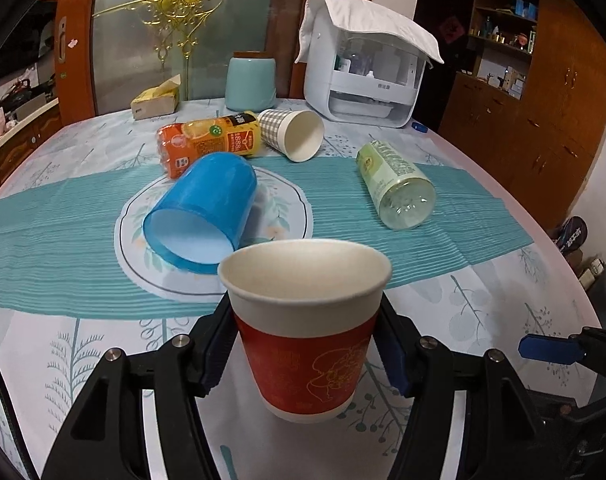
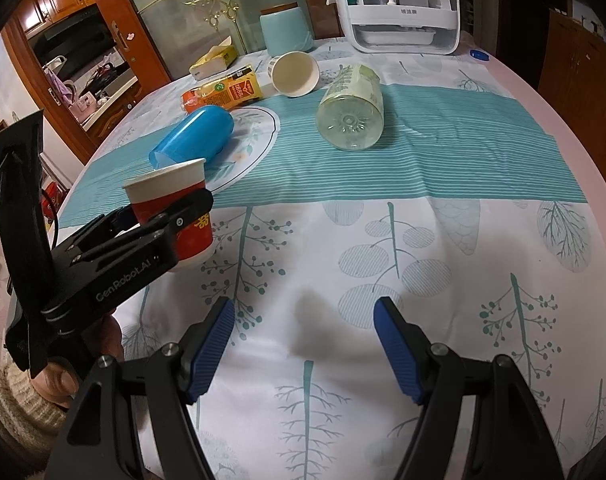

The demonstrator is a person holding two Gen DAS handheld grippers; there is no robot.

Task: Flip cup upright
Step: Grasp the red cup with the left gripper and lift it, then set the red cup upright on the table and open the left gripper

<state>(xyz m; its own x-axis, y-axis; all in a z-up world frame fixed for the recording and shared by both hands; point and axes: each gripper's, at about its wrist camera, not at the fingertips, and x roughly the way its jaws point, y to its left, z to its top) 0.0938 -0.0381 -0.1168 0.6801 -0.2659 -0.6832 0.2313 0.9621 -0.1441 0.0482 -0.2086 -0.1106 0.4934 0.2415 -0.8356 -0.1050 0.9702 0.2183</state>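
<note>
Red paper cup [image 1: 303, 332] stands upright on the tablecloth [image 1: 483, 304], mouth up, just in front of the teal striped runner [image 1: 443, 220], and it sits between the blue pads of the left gripper [image 1: 305, 354], whose jaws press against its two sides. From the right wrist view the same cup [image 2: 175, 196] shows with the left gripper [image 2: 159, 224] closed around its red band, its base looking to rest on the cloth, though the gripper hides part of it. Relative to the red cup, the blue plastic cup [image 1: 201, 216] lies on its side just behind and to the left, on a pale round mat [image 1: 287, 200], its open mouth turned toward the camera. Farther behind the red cup, a checked paper cup [image 1: 293, 134] lies tipped over, touching an orange juice bottle [image 1: 209, 142] that also lies flat. Behind and to the right of the red cup, a clear green-labelled bottle [image 1: 395, 184] lies on the runner with its base toward the camera. The right gripper [image 2: 305, 344] hovers over bare cloth to the right of the red cup, its jaws spread wide and holding nothing.
</note>
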